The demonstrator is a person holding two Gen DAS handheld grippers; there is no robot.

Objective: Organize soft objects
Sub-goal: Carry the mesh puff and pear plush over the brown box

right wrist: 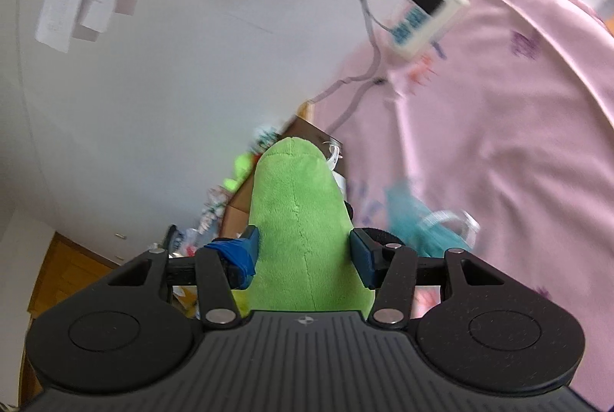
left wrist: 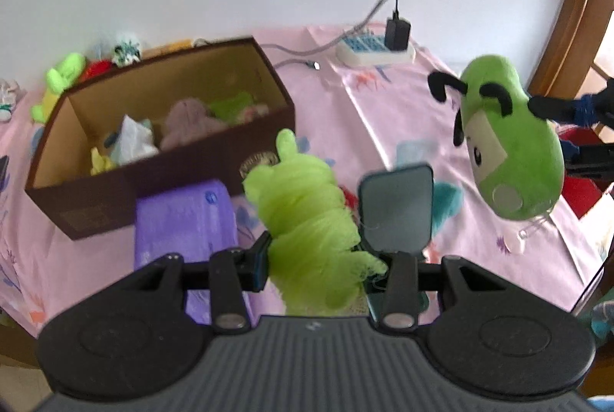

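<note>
Your left claw [left wrist: 312,258] is closed on a lime-green mesh puff [left wrist: 307,216], gripped between its two fingers; the puff bulges out above and below the grip. It hangs above the pink cloth covering the surface [left wrist: 403,112], just right of a purple pack [left wrist: 184,220] and near the front corner of the brown cardboard box [left wrist: 172,181]. The box stands open at far left; inside you have a mauve plush [left wrist: 188,122], a white piece and something green, blurred. More toys lie behind the box.

Your right claw [right wrist: 305,254] is clamped on a green plush bug [right wrist: 303,227], both pads pressed into its sides. From the left wrist view the plush bug [left wrist: 510,139] is held in the air at right, clear of the cloth, face toward the camera. A power strip [left wrist: 378,51] with a black charger sits at the far edge
</note>
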